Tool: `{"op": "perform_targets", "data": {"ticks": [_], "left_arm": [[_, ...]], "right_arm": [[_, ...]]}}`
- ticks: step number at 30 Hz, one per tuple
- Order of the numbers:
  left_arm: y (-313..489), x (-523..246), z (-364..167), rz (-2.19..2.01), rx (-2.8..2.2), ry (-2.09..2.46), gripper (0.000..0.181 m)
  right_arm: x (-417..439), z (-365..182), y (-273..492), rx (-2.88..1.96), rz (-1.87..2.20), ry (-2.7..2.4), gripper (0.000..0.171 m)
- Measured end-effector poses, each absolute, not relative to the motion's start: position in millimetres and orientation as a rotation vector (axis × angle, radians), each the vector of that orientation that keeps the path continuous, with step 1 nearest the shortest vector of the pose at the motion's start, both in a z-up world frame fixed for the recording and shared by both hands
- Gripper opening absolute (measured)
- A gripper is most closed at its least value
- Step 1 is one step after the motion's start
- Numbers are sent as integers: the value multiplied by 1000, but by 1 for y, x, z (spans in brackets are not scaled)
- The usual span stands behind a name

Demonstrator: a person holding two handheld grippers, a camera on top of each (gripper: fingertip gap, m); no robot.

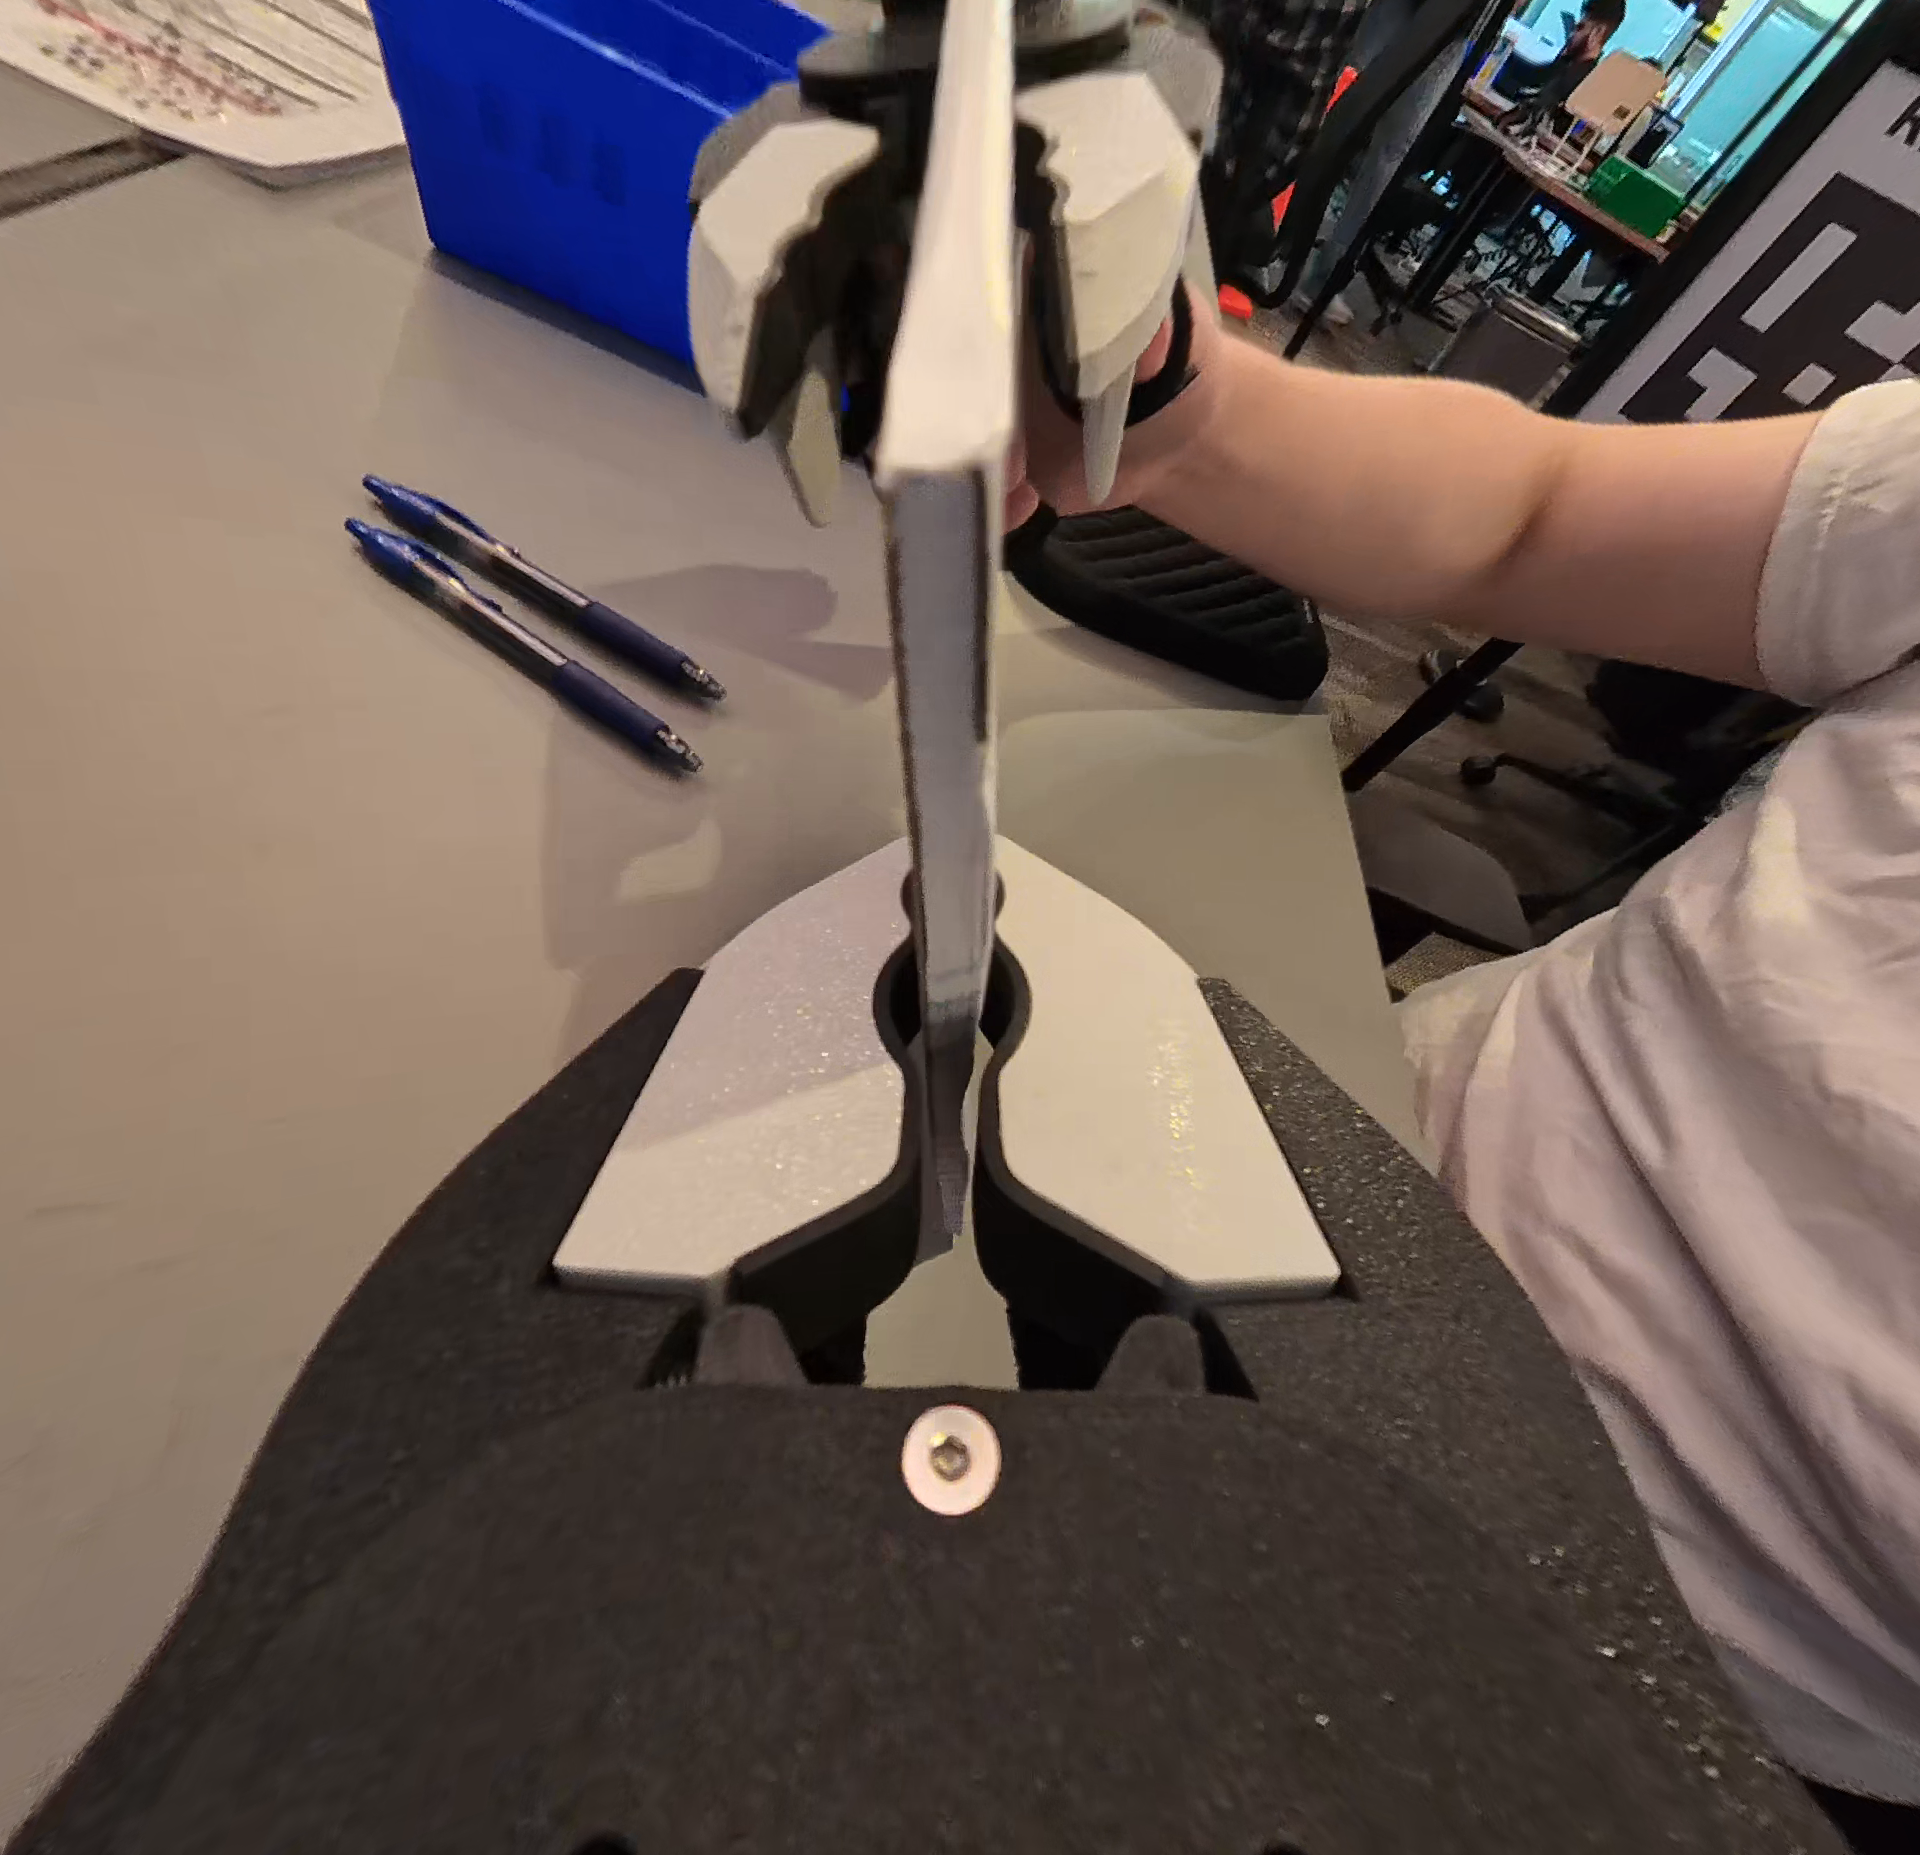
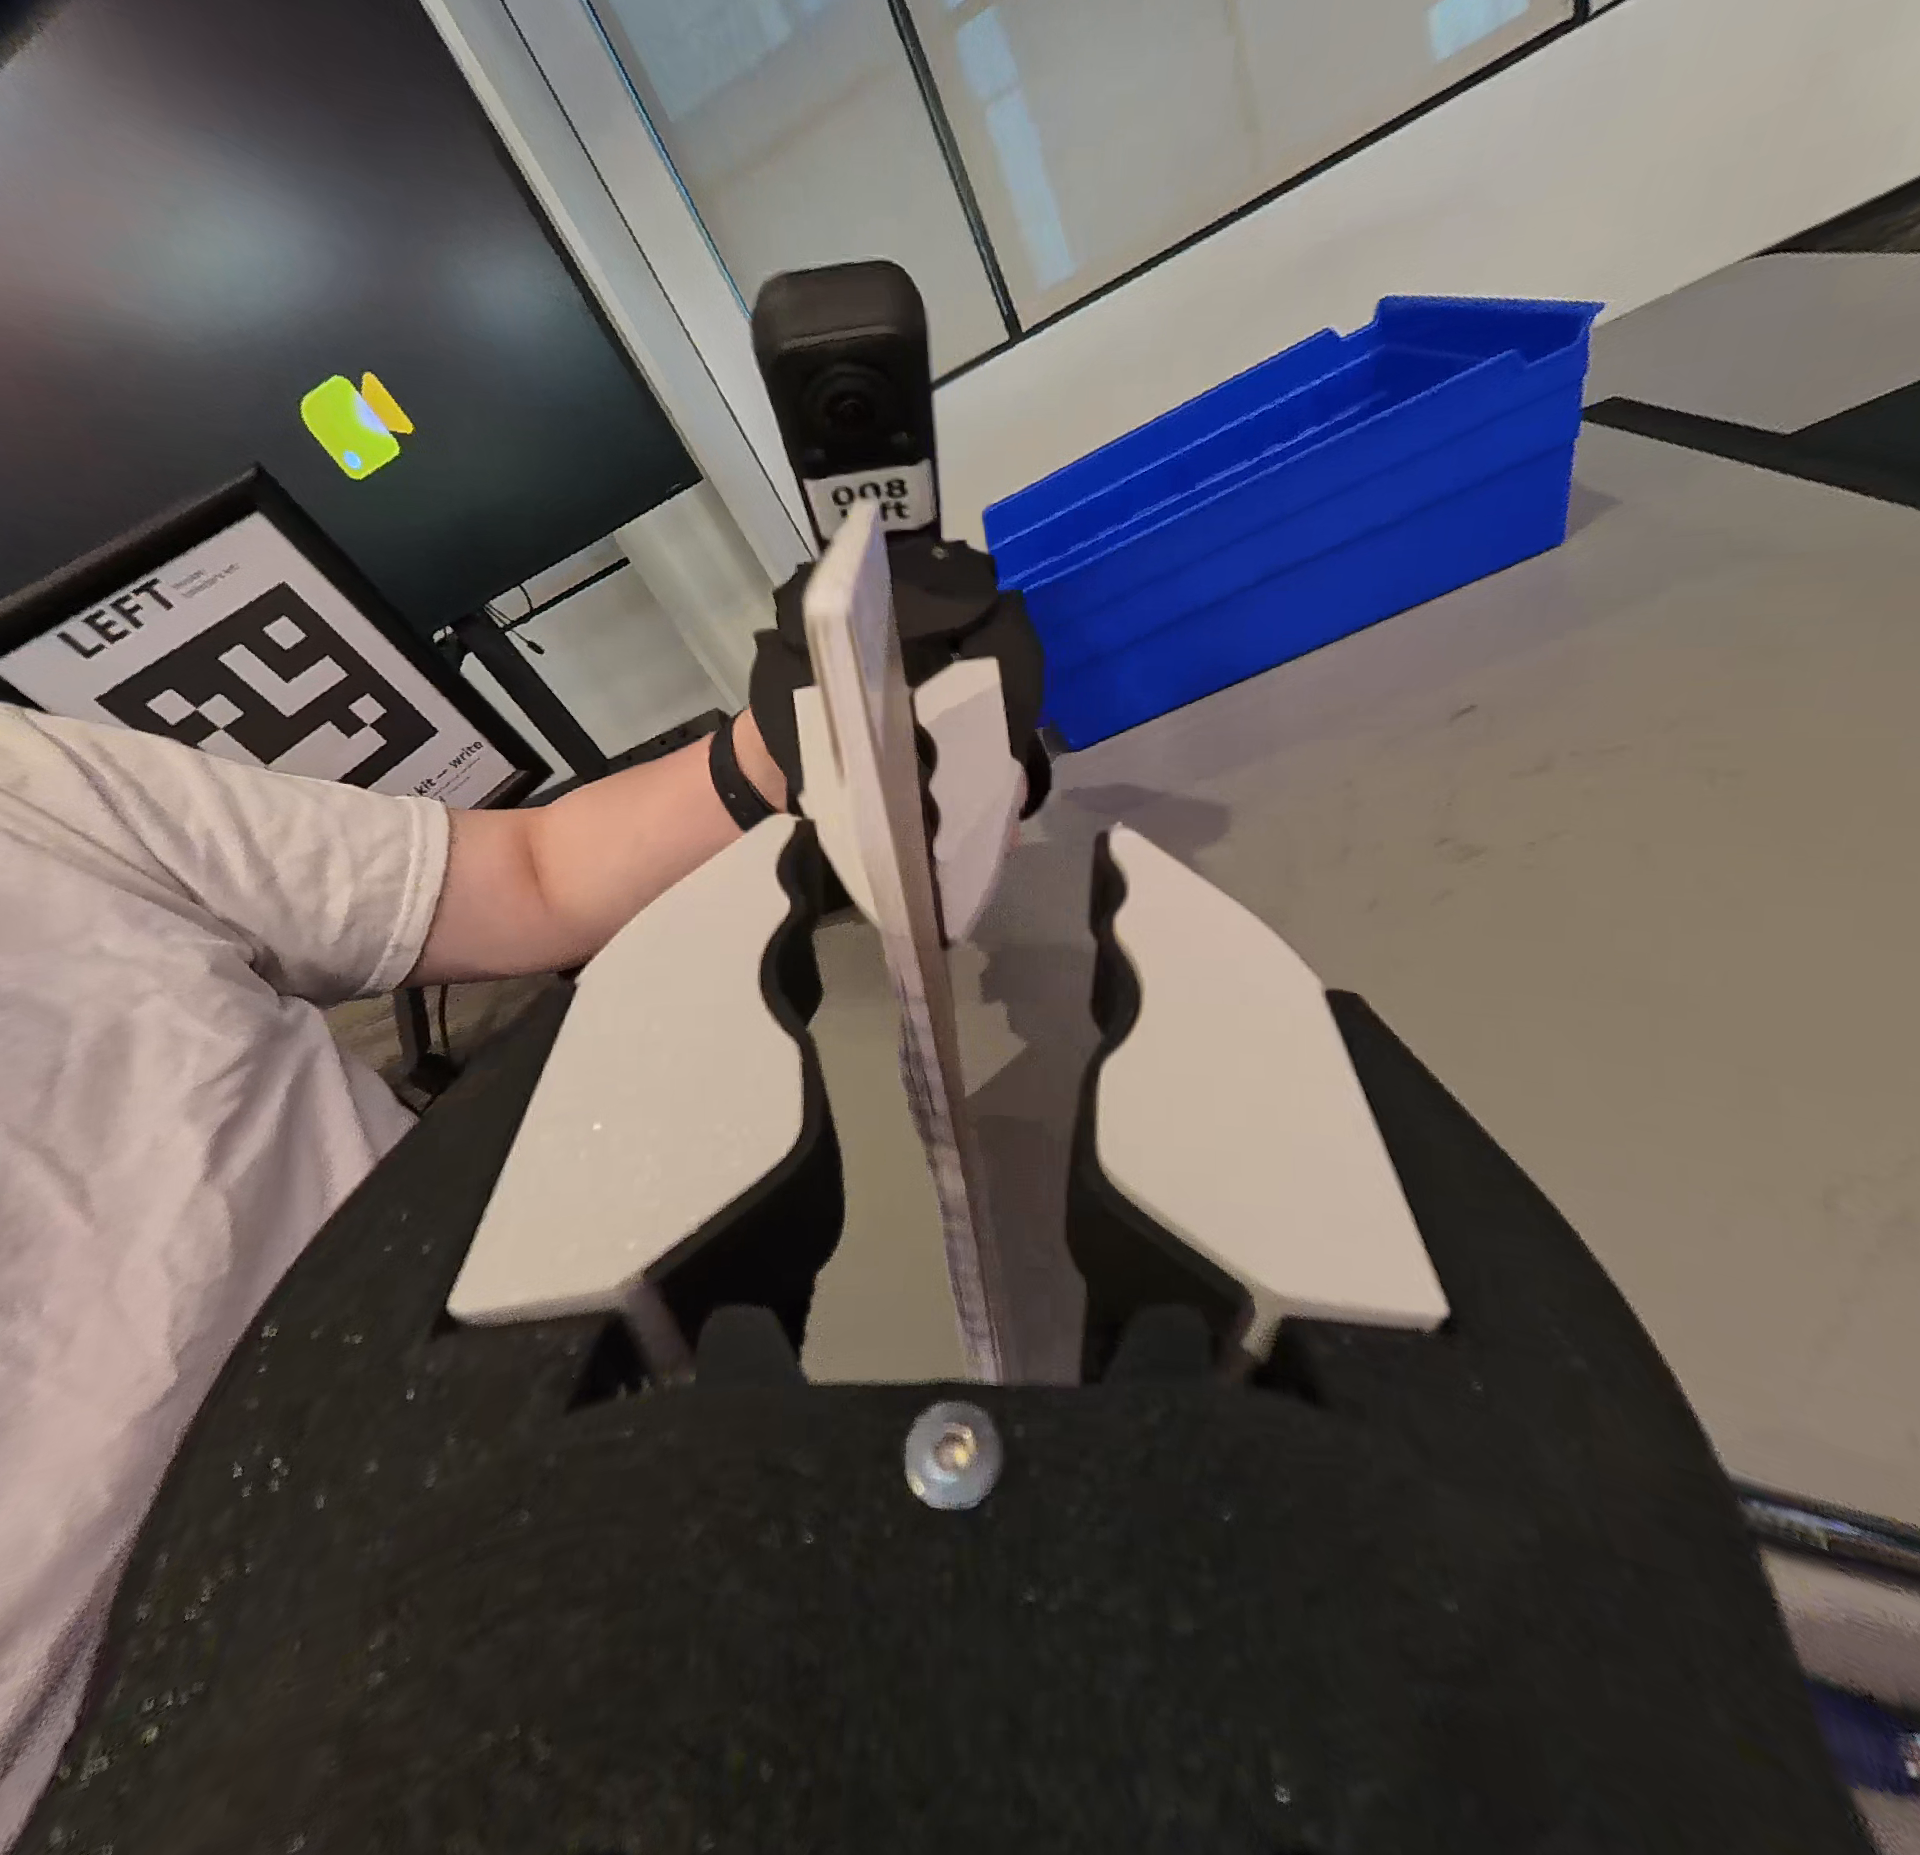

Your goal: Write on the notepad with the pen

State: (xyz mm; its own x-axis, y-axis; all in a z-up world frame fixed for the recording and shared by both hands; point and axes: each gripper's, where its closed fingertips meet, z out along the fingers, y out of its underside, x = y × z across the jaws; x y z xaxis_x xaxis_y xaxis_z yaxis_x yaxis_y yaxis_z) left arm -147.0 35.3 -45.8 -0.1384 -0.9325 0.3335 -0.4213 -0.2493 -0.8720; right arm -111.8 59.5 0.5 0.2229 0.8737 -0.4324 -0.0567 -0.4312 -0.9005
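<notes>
2 blue retractable pens are lying side by side on the grey surface (image 1: 260, 870) at centre left of the left wrist view, one pen (image 1: 540, 587) just above the other pen (image 1: 520, 644), both angled with their tips pointing to the lower right. 1 blue plastic bin (image 1: 561, 143) is sitting at the upper left of that view, with 1 printed sheet (image 1: 177, 49) lying in the top left corner.

1 notepad (image 1: 951, 662) is being held edge-on in the air above the surface, running up the middle of both views as a thin white slab with a grey edge. Its edge nearest the right wrist camera is showing dark, smudged markings.

The left claw (image 1: 951, 1057) is closing tightly on the notepad's near end, its 2 white fingers pinching the slab. The right claw (image 2: 940, 870) is standing wide apart, with the notepad passing through the gap and touching neither finger in the right wrist view. In the left wrist view it is appearing at top centre, straddling the notepad's far end.
</notes>
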Motion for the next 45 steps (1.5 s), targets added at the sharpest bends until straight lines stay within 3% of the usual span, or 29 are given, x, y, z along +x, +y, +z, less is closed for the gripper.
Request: {"op": "perform_targets", "data": {"ticks": [8, 11, 13, 16, 20, 25, 28, 31, 34, 37, 41, 45], "left_arm": [[33, -147, -4, -1452, -1551, 1388, 4], [35, -148, 4, -1480, -1541, 1346, 4], [36, -149, 3, -1482, -1545, 1334, 4], [35, -151, 0, -1535, -1586, 1306, 4], [44, -157, 13, -1563, -1569, 1205, 41], [47, -174, 35, -1479, -1532, 1178, 48], [41, -188, 44, -1423, -1540, 1215, 46], [33, -196, 49, -1360, -1557, 1263, 45], [24, -198, 54, -1331, -1550, 1292, 45], [15, -193, 56, -1323, -1542, 1313, 45], [7, -186, 53, -1297, -1570, 1343, 46], [0, -185, 54, -1255, -1591, 1378, 46]], "right_arm": [[-109, -22, 42, -1643, 1339, -775, 46], [-113, -14, 38, -1591, 1390, -772, 31], [-115, -7, 32, -1552, 1417, -814, 6], [-117, -9, 31, -1576, 1351, -853, 4], [-108, -5, 37, -1640, 1281, -835, 4], [-42, 80, 42, -1694, 1112, -833, 5], [40, 151, 48, -1829, 1008, -724, 5], [133, 175, 56, -2036, 903, -497, 5], [213, 142, 61, -2218, 868, -184, 5], [266, 73, 61, -2354, 862, 90, 5], [284, -11, 60, -2423, 984, 326, 4], [283, -58, 62, -2477, 1008, 391, 4]]}}
